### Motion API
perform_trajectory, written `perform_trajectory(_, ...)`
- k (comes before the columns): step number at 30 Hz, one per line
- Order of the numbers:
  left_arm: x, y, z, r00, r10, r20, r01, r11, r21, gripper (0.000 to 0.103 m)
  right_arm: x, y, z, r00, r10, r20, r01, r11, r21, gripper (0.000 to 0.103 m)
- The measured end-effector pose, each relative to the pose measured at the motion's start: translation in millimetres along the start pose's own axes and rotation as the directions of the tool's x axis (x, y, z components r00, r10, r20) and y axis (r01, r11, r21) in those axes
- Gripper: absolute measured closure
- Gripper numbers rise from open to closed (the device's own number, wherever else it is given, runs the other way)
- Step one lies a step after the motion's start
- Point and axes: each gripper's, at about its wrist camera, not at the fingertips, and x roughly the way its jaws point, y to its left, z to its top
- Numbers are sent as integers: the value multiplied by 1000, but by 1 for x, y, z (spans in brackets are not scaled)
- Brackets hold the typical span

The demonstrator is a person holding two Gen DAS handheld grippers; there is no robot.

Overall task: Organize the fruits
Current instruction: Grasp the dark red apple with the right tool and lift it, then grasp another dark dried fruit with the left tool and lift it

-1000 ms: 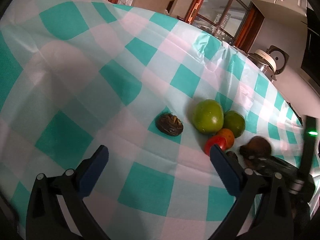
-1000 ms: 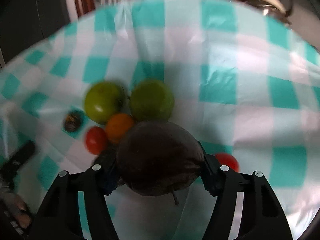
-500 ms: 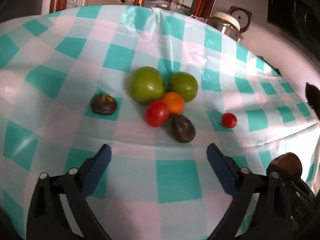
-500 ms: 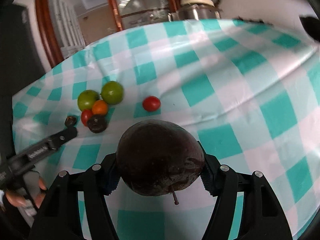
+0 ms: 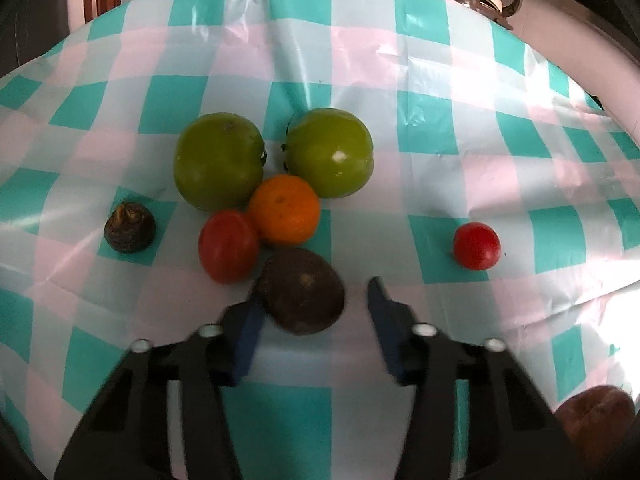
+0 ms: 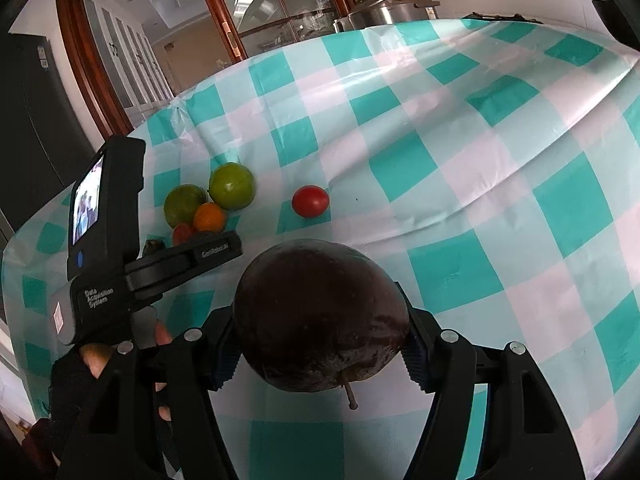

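In the left wrist view, two green fruits, an orange, a red tomato and a dark brown fruit lie clustered on the checked cloth. My left gripper is open, its fingers on either side of the dark brown fruit. A small dark fruit lies at the left, a small red tomato at the right. My right gripper is shut on a dark purple fruit, held above the cloth; this fruit shows at the left view's lower right corner.
The teal-and-white checked tablecloth covers the table. A rice cooker and wooden glass doors stand beyond the far edge. In the right wrist view the left handheld device sits in front of the fruit cluster.
My left gripper moved forward to the cluster and narrowed around the dark brown fruit. My right gripper pulled back and up, away from the cluster, still holding the dark purple fruit.
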Motion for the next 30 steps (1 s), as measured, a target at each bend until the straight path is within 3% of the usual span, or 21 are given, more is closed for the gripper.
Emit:
perform_trajectory(6,-34,35,-33,992,-122,22,122,992,-17,65,-3,-4,-1,1000,16,14,-16,1000,17,38)
perform_trajectory(13,-81,76,-76,981,-178,75,179,984,-14,65,-1,-2,-2,1000,17,1,-17,1000,8,38)
perform_trajectory(22,-81,79,-71,973,-222,66,225,974,-35,65,5,-10,-3,998,65,-20,-64,997,49,38)
perform_trajectory(30,-84,75,-72,974,-216,72,217,976,-9,65,12,-14,-3,997,55,-46,-52,996,79,38)
